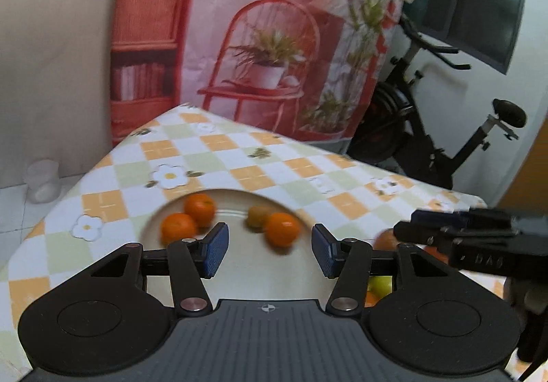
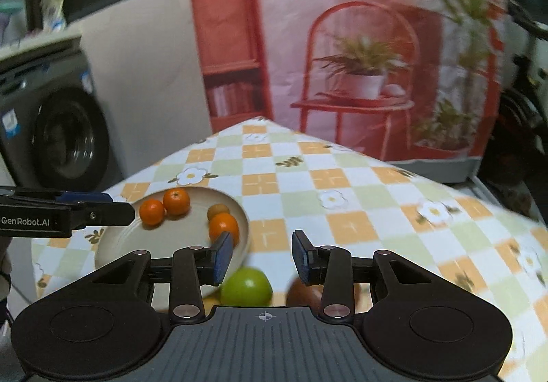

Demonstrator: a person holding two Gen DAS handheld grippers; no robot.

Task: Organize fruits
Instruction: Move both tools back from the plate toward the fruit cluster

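Nearest my right camera: green apple (image 2: 247, 287) on the table (image 2: 359, 197), just below my right fingers (image 2: 262, 257), with a brown fruit (image 2: 303, 291) to its right, partly hidden behind the right finger. Neither is gripped; the right fingers stand apart with nothing between the pads.

Left-to-right, right wrist view:
- left gripper (image 2: 113, 207) enters from the left edge, over the plate rim. Side-on, so spread not readable from here.
- plate (image 2: 137, 245), cream, on the checked cloth. Holds two oranges (image 2: 164, 205) side by side at the back, a small brownish fruit (image 2: 218, 209) and a third orange (image 2: 223, 226) touching it in front.

Left wrist view: my left fingers (image 1: 270, 250) are spread and empty, hovering above the plate (image 1: 239, 269). Same four fruits visible, blurred. Right gripper (image 1: 407, 228) comes in from the right edge; a reddish fruit (image 1: 385, 240) sits just behind its tip, type unclear.
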